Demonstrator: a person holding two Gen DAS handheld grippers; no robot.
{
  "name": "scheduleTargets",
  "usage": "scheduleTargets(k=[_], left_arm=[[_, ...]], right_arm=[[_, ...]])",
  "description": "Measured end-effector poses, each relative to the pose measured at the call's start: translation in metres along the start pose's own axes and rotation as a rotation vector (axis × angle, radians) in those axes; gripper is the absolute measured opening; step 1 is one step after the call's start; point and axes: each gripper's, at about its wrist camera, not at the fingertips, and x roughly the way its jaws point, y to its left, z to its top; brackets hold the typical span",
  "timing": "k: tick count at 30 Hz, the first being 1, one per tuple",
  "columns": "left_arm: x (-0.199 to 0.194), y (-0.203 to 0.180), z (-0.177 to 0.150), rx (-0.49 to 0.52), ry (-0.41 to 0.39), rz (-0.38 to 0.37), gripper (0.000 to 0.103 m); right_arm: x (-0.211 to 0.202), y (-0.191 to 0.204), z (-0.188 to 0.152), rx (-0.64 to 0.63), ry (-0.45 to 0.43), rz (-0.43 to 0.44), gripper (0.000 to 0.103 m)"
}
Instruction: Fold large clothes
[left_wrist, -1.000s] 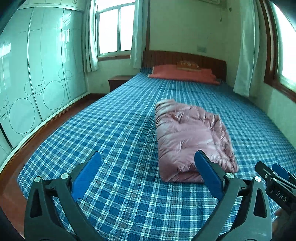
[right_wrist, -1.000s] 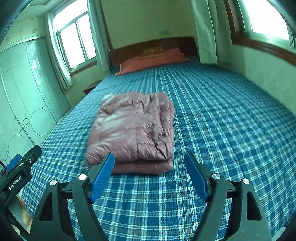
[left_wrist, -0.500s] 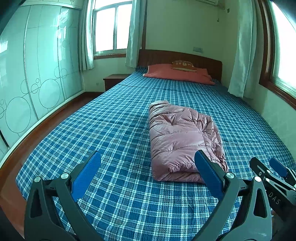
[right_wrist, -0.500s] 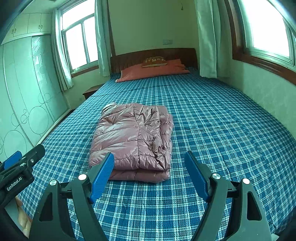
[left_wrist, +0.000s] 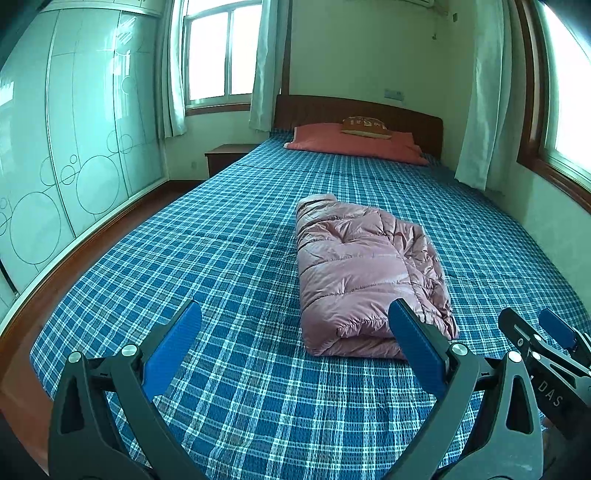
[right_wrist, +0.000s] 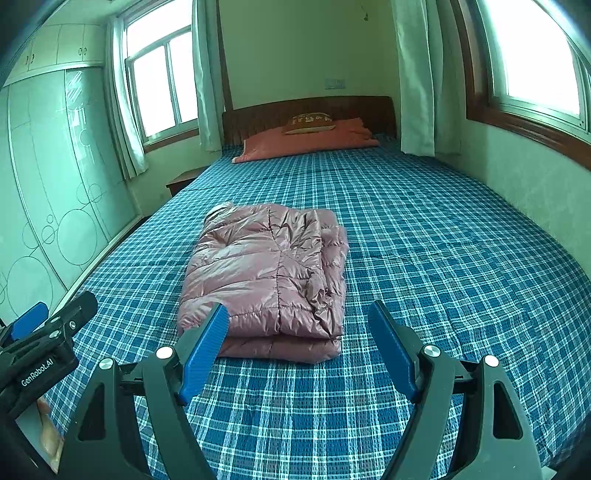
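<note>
A pink puffer jacket (left_wrist: 364, 273) lies folded into a thick rectangle on the blue plaid bed (left_wrist: 221, 266). It also shows in the right wrist view (right_wrist: 269, 277). My left gripper (left_wrist: 295, 350) is open and empty, held above the bed short of the jacket's near edge. My right gripper (right_wrist: 299, 347) is open and empty, just in front of the jacket's near fold. Each gripper shows at the edge of the other's view: the right one (left_wrist: 546, 343) and the left one (right_wrist: 44, 332).
A red pillow (left_wrist: 354, 146) and wooden headboard (left_wrist: 369, 114) stand at the far end. A glass wardrobe (left_wrist: 55, 166) runs along the left, with wooden floor (left_wrist: 74, 258) and a nightstand (left_wrist: 225, 157). The wall (right_wrist: 535, 184) borders the bed's right side.
Both grippers have pulled back and risen from the jacket, so it looks farther and smaller. Both stay open. The jacket has not moved.
</note>
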Motion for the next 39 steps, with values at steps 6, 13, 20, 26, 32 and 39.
scheduleTargets(k=[6,13,20,26,32,39], left_arm=[[-0.0001,0.0002,-0.0001,-0.003,-0.002,0.001,0.101],[0.0003,-0.0021,-0.002,-0.001,0.001,0.0,0.101],[0.0018,-0.003,-0.0037,-0.002,0.006,0.005,0.101],[0.0016,-0.0026,-0.0039,-0.006,0.004,0.007,0.101],[0.0017,-0.0036,-0.0034,-0.004,0.001,0.001,0.101],[0.0011,-0.0032,-0.0033,-0.009,-0.007,-0.004,0.101]], right_arm=[[-0.0002,0.001,-0.0003,-0.003,-0.008,0.0,0.077],[0.0006,0.0037,-0.0023,-0.013,-0.009,-0.001,0.077],[0.0005,0.0052,-0.0038,-0.016,-0.01,-0.001,0.077],[0.001,0.0048,-0.0036,-0.017,-0.01,0.0,0.077],[0.0011,0.0046,-0.0037,-0.017,-0.01,0.0,0.077],[-0.0001,0.0056,-0.0047,-0.021,-0.023,0.001,0.077]])
